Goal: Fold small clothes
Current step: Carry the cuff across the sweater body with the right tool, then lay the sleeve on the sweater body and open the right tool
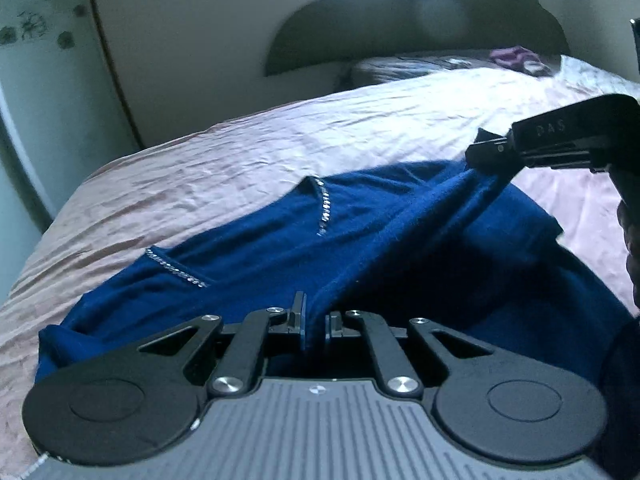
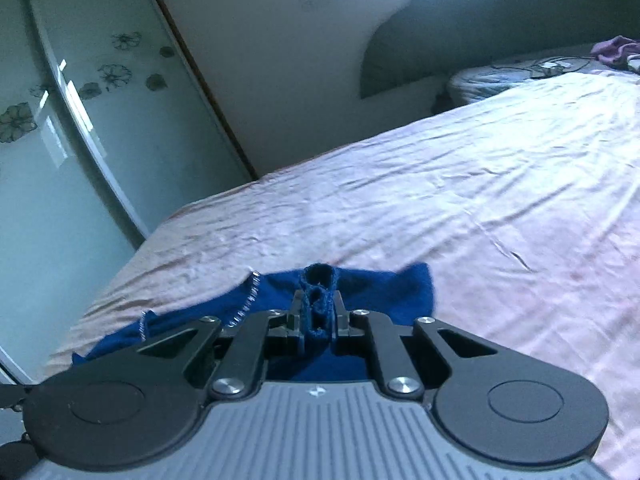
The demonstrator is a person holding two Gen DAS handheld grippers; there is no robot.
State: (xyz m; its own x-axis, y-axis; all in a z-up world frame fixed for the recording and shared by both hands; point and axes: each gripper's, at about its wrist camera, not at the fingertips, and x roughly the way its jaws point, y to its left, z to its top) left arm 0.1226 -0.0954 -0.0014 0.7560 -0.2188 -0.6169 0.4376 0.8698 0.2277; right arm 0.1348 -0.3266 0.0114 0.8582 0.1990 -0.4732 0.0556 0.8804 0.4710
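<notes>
A dark blue knit garment [image 1: 360, 232] with rhinestone trim [image 1: 325, 208] lies partly on the pink bed sheet [image 1: 200, 184]. My left gripper [image 1: 316, 322] is shut on a fold of its near edge. My right gripper [image 1: 486, 152] is shut on another part of the garment and lifts it, so the cloth is stretched taut between the two. In the right wrist view the right gripper [image 2: 319, 316] pinches a bunched blue hem [image 2: 318, 300], and the rest of the garment [image 2: 380, 292] hangs below over the bed.
The wrinkled pink bed [image 2: 440, 200] stretches away to the right. A pillow [image 1: 420, 66] and a purple cloth [image 1: 516, 56] lie at the headboard end, with a cable [image 2: 548, 66] there. A frosted wardrobe door with flower prints [image 2: 80, 120] stands left.
</notes>
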